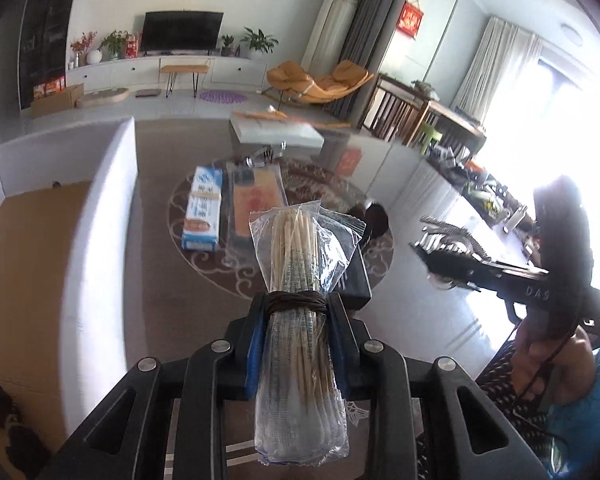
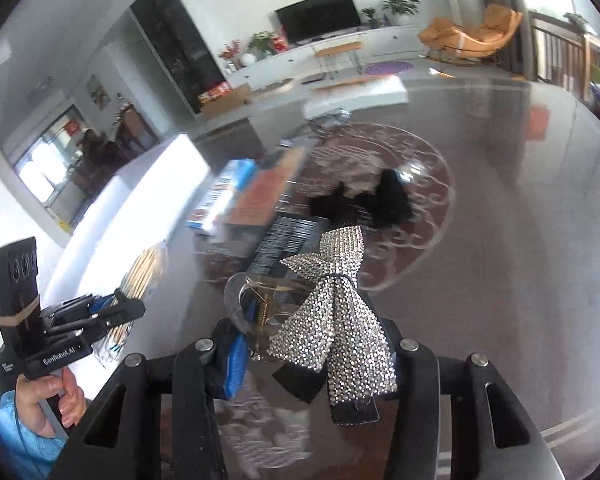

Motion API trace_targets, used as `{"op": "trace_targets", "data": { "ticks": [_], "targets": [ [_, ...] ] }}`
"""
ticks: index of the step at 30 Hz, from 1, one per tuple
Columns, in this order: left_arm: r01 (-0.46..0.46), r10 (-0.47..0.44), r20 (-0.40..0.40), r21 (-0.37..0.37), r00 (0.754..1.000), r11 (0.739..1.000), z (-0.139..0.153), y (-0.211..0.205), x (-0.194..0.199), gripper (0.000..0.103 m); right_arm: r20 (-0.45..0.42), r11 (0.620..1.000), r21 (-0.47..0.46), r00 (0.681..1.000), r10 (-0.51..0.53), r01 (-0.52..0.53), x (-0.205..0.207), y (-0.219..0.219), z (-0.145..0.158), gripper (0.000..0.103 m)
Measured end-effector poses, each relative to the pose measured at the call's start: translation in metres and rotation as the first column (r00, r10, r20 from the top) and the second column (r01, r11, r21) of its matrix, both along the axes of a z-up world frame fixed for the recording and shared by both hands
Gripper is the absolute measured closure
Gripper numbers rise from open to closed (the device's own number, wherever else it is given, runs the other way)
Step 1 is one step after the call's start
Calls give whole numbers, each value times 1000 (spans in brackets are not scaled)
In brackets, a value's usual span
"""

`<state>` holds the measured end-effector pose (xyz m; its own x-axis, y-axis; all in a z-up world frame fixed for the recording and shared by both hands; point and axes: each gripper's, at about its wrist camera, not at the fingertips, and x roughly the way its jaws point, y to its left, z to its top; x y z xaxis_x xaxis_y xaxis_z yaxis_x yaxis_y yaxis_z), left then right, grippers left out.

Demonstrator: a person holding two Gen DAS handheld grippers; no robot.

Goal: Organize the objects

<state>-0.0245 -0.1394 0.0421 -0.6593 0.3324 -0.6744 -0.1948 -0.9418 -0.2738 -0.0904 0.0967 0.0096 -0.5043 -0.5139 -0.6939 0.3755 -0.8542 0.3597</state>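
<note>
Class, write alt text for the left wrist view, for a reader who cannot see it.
The left gripper is shut on a bundle of wrapped chopsticks tied with dark cord, held above a patterned rug. A blue box lies on the rug beyond, and the right gripper, holding a sparkly hair clip, shows at the right.

In the left wrist view, the left claw (image 1: 296, 320) sits low in the middle of the frame, and the bundle of sticks (image 1: 298, 280) stands between its two sides. Above it, near the middle, the long box (image 1: 203, 208) lies on the glass worktop (image 1: 172, 280), just left of the flat tray (image 1: 256, 200). The right claw (image 1: 444, 248) is at the right edge. In the right wrist view, the right claw (image 2: 312, 340) sits low in the middle with the sparkly bow clip (image 2: 336, 308) in it, and the left claw (image 2: 116, 308) is at the lower left.
</note>
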Motion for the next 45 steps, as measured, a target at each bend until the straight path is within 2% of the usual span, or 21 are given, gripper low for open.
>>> {"op": "trace_targets", "data": {
  "ticks": [2,5,9,12,13,14,15,16,17,18,20,22,24,26,30,34,36,37,41,43,45],
  "targets": [
    [-46,46,-38,2,998,999,26,-28,11,75,-30,997,-49,997,66,-68,6,-31,23,55],
    [-164,162,-54,-31,985,986,47,-84,27,75,-81,971,-129,978,193,-202,13,-97,58,55],
    [-336,338,-3,-109,941,936,36,-166,40,75,-97,900,-184,919,383,-395,20,-200,82,55],
    [-453,473,105,-168,875,876,8,-217,43,72,-70,856,-154,870,488,-493,30,-272,80,55],
    [-490,522,146,-209,840,847,-4,-232,42,70,-62,851,-124,860,507,-511,35,-290,76,55],
    [-524,568,174,-242,805,817,-13,-244,43,57,-35,848,-79,852,522,-524,37,-313,69,53],
    [-553,606,199,-264,770,790,-20,-254,45,39,6,845,-50,846,533,-532,38,-328,61,48],
    [-581,636,215,-269,741,768,-26,-262,48,32,61,842,-29,840,539,-539,36,-342,50,35],
    [-604,655,213,-262,725,753,-28,-266,52,30,99,842,-17,837,538,-539,36,-350,41,29],
    [-618,665,206,-253,718,745,-28,-269,55,30,110,845,-4,839,533,-535,37,-353,37,29],
    [-634,681,174,-259,712,729,-26,-266,60,30,71,852,12,850,522,-524,42,-345,36,28],
    [-638,684,119,-276,720,719,-19,-254,58,30,21,865,22,865,501,-501,44,-326,41,20],
    [-619,655,72,-265,752,740,-9,-236,55,30,-38,896,37,895,445,-443,41,-293,44,14],
    [-576,598,31,-232,801,784,5,-205,47,29,-88,926,54,922,376,-373,33,-255,44,13],
    [-420,423,-25,-173,906,891,27,-133,27,21,-174,982,138,973,149,-126,23,-151,22,9],
    [-226,223,-39,-129,974,966,39,-38,16,20,-174,954,267,980,-94,139,7,-47,-26,6],
    [-124,122,-25,-114,992,986,36,9,10,4,-148,924,287,965,-217,252,4,4,-45,6],
    [-82,81,-16,-109,997,991,30,31,8,0,-139,910,292,955,-264,294,4,24,-52,6],
    [10,-7,27,-116,1000,993,-18,90,-7,0,-114,863,320,920,-375,391,24,73,-71,6],
    [7,1,50,-145,999,989,-44,101,-13,0,-61,869,289,914,-402,402,22,81,-72,6],
    [12,3,97,-149,995,989,-70,100,-18,0,-64,875,276,916,-396,398,23,81,-69,6]
  ]
}}
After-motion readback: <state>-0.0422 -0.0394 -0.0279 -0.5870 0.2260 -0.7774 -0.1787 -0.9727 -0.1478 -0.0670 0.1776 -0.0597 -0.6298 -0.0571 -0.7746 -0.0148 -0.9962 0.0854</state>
